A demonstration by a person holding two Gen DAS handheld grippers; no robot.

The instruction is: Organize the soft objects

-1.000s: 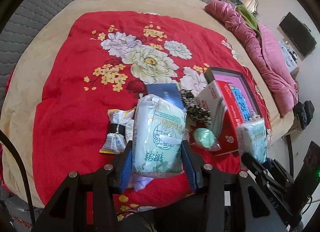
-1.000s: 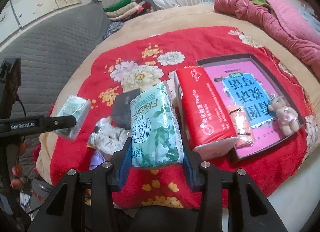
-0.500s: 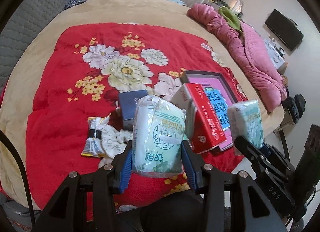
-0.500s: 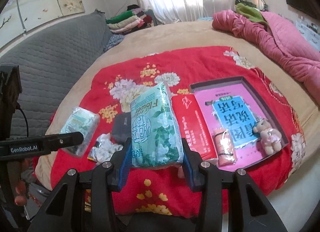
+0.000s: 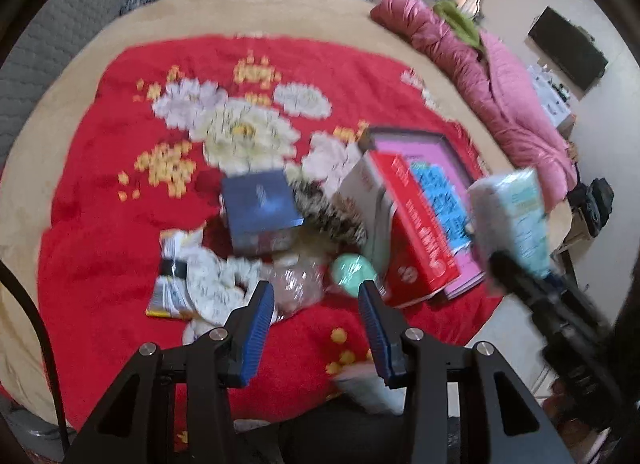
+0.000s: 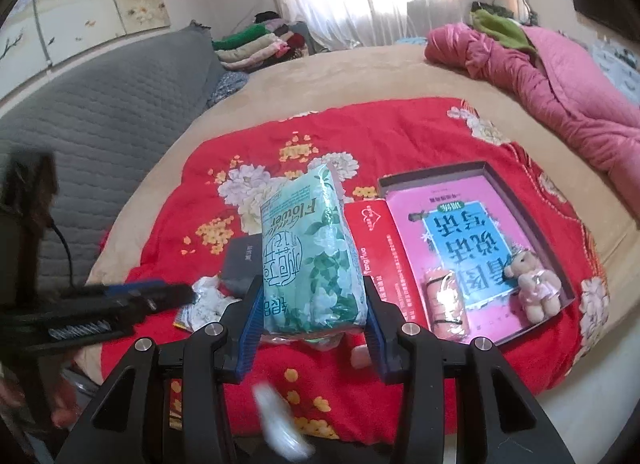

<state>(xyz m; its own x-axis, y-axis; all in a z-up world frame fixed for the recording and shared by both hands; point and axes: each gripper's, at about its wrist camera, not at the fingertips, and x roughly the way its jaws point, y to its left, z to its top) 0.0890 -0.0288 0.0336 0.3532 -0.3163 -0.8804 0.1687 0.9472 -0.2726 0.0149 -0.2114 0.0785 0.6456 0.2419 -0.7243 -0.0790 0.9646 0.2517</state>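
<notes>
The left gripper [image 5: 316,300] hung with jaws apart and empty above the red blanket [image 5: 100,192], while the right gripper [image 6: 314,314] clamped a green tissue pack [image 6: 310,260] upright, beside the red box [image 6: 384,260]

In the right wrist view we see the green flower-printed tissue pack [image 6: 310,252] at frame centre between the right gripper's [image 6: 311,324] fingers, with the red tissue box [image 6: 380,256] just to its right and the grey-rimmed pink tray [image 6: 476,236] further right; in the tray, the small plush bear [image 6: 534,284] lies at the lower right and the pink rolled bundle [image 6: 446,304] at the lower left. In the left wrist view we find the dark blue box [image 5: 260,210] at centre, the leopard-print cloth [image 5: 328,212] just to its right, and the crumpled white wrappers [image 5: 200,276] at its lower left, all on the red floral blanket [image 5: 100,184]. Below the dark blue box, just above the left gripper [image 5: 316,318], lie the clear plastic bag [image 5: 298,278] and the mint-green round object [image 5: 354,270], the latter beside the red tissue box.
</notes>
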